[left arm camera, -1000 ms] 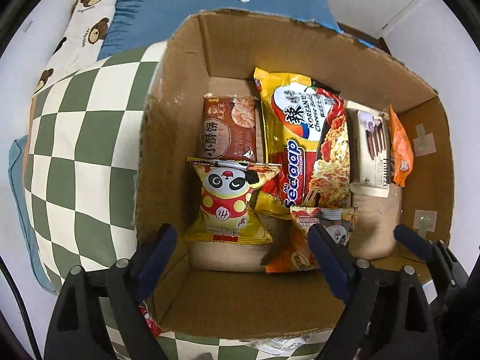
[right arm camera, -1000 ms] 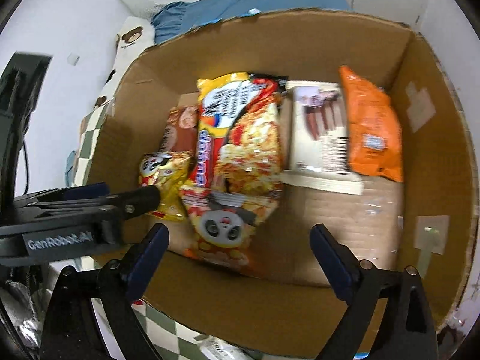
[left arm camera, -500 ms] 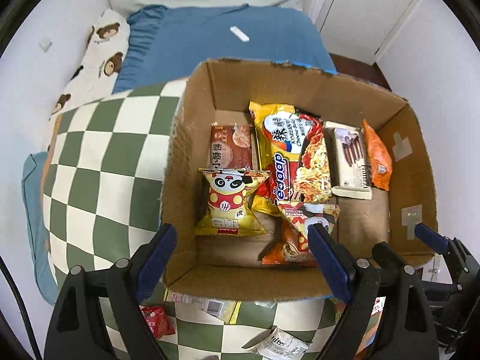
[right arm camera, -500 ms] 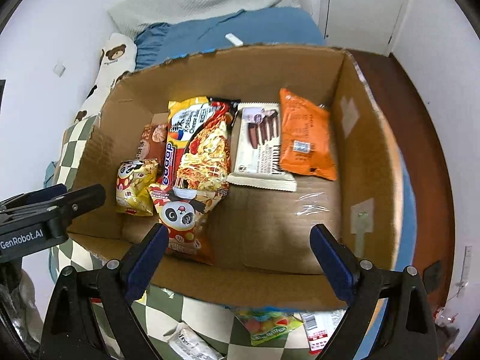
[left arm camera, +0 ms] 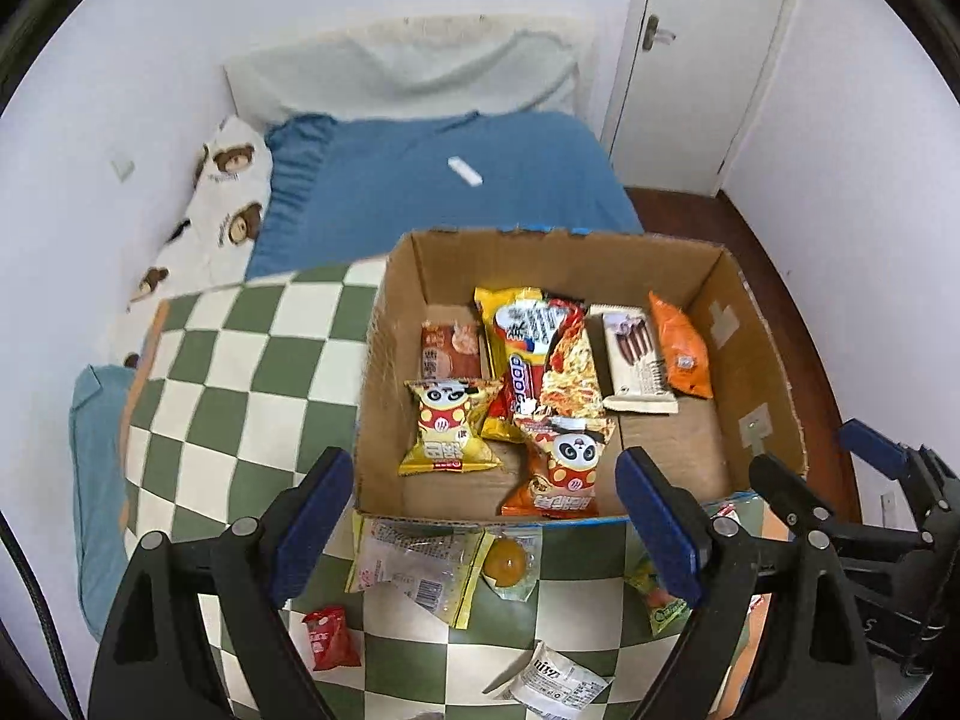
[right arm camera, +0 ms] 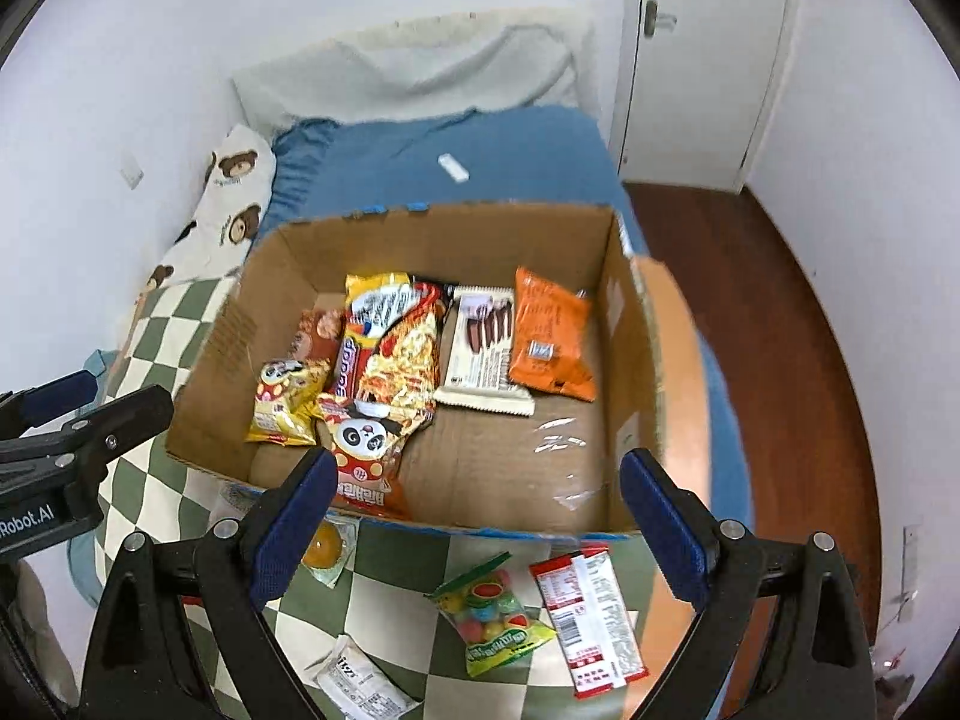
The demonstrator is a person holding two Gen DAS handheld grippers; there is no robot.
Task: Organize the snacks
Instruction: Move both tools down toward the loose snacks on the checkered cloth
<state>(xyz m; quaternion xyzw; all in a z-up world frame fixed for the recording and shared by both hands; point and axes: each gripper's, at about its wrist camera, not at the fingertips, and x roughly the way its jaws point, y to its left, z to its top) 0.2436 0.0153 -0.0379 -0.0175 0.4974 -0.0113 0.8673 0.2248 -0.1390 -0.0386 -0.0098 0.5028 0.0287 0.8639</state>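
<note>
Both the left gripper [left arm camera: 480,516] and right gripper [right arm camera: 477,513] are being held wide and empty above the cardboard box's [right arm camera: 414,525] near edge. Loose snacks, including the candy bag [right arm camera: 495,615] and red-white bar [right arm camera: 591,618], are lying on the checkered blanket [left arm camera: 240,372] just beside that edge. A slippery wrapper is likely being risked at the next pinch, or the thin box wall knocked.

From my remote feed: a small bedroom with plain white walls [left arm camera: 108,60] and a white door [left arm camera: 708,60] with a metal handle [left arm camera: 654,33] in the far right corner. A bed runs along the left wall, dressed in a blue sheet [left arm camera: 456,180], with a pale blanket [left arm camera: 414,78] bunched at its head. A bear-print pillow [left arm camera: 222,204] lies against the wall, and a green-and-white checked quilt [left arm camera: 228,372] covers the near end. A small white object [left arm camera: 465,171] rests on the sheet; I cannot tell what it is. Dark reddish wood floor [right arm camera: 780,312] shows to the right of the bed. A wall switch [left arm camera: 123,168] sits on the left wall. Light is even and soft.
</note>
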